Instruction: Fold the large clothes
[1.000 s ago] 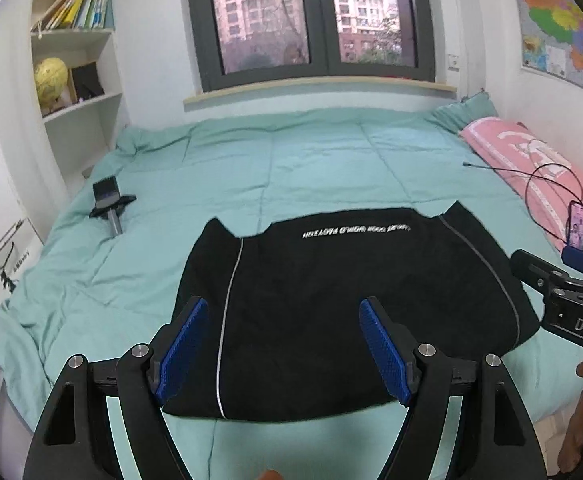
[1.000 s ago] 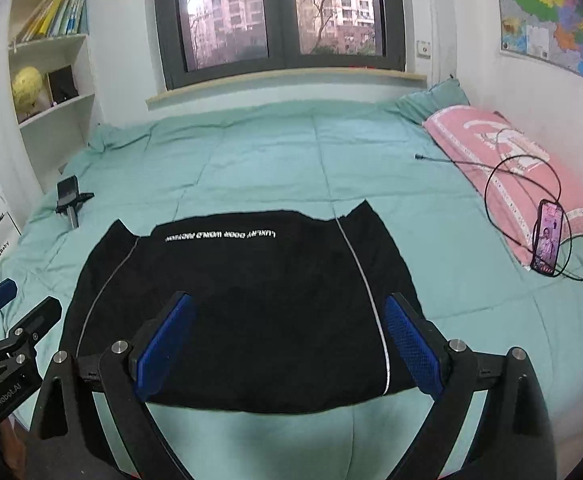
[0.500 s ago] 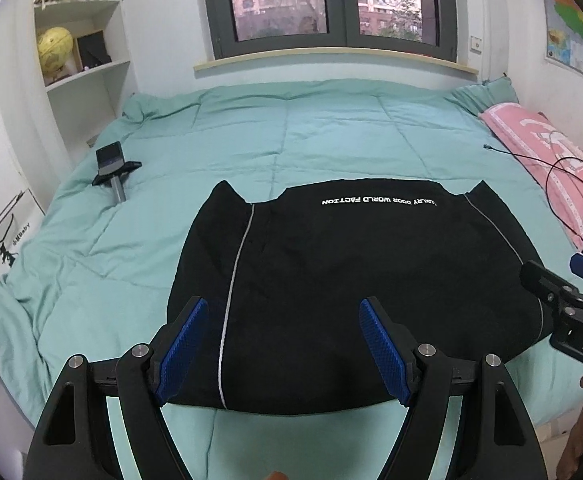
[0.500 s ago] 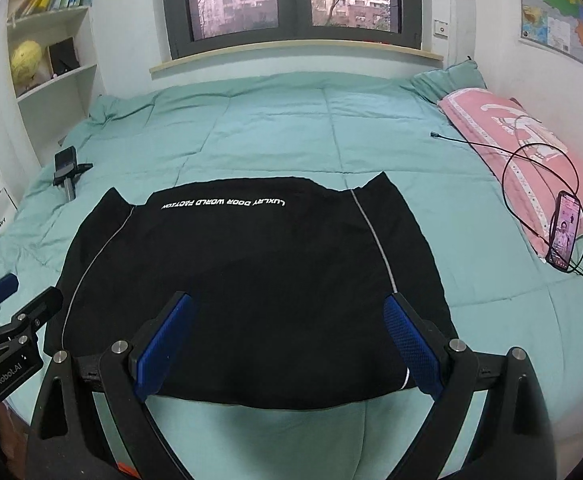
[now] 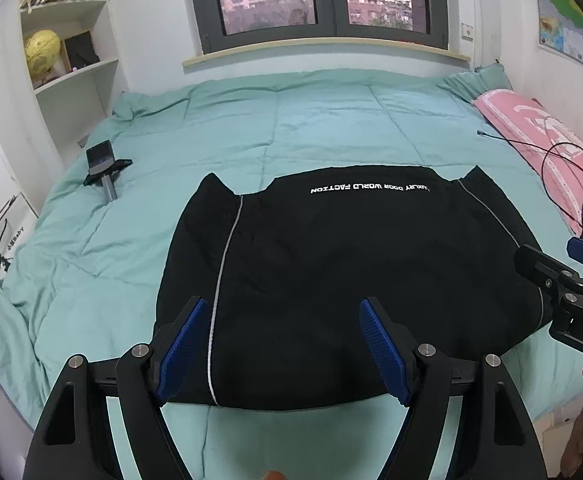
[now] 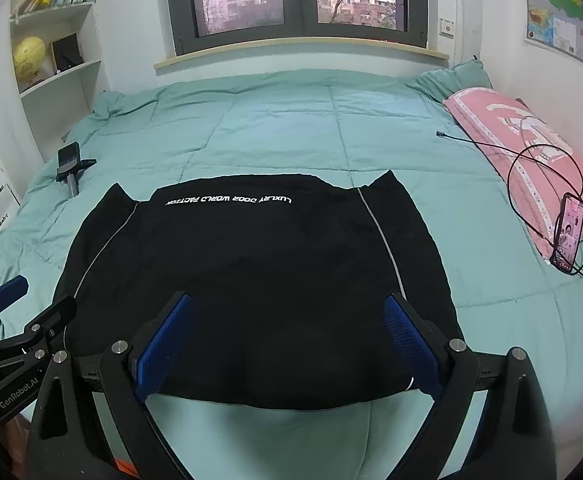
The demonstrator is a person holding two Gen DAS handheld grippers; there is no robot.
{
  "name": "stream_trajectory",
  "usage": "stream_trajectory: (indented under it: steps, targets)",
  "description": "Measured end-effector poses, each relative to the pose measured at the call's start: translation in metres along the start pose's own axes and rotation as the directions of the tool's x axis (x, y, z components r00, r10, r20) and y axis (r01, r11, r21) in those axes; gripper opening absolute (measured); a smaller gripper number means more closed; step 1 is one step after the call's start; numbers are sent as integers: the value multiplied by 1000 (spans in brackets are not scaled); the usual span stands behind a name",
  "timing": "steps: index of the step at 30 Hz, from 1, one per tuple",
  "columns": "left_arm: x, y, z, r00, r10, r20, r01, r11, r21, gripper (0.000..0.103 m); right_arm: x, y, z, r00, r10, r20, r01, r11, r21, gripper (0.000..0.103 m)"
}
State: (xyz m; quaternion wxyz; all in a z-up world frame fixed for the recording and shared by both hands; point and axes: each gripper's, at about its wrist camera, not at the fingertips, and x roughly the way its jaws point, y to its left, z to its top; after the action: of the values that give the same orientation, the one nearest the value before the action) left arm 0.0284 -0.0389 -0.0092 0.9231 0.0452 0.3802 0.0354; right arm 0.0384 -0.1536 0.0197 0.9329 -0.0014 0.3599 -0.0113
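A black garment (image 5: 331, 264) with thin white side stripes and white lettering lies folded flat on the green bed; it also shows in the right wrist view (image 6: 251, 272). My left gripper (image 5: 281, 344) is open and empty, held above the garment's near left part. My right gripper (image 6: 287, 344) is open and empty above the garment's near edge. The right gripper shows at the right edge of the left wrist view (image 5: 563, 288), and the left gripper shows at the left edge of the right wrist view (image 6: 15, 328).
The green quilt (image 5: 331, 120) covers the bed. A pink pillow (image 6: 523, 144) with a black cable and a phone (image 6: 569, 236) lies at the right. A phone holder (image 5: 105, 164) lies at the left. White shelves (image 5: 75, 52) stand at the far left.
Both grippers have tilted down and drawn a little closer to the garment, so it sits higher and larger in both views. Both stay open. The garment has not moved.
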Motion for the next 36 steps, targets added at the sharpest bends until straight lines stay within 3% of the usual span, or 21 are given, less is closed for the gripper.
stream_trajectory:
  steps: [36]
  targets:
    - [13, -7, -6, 1000, 5, -28, -4, 999, 34, 79, 14, 6, -10, 999, 4, -52, -4, 1000, 2, 97]
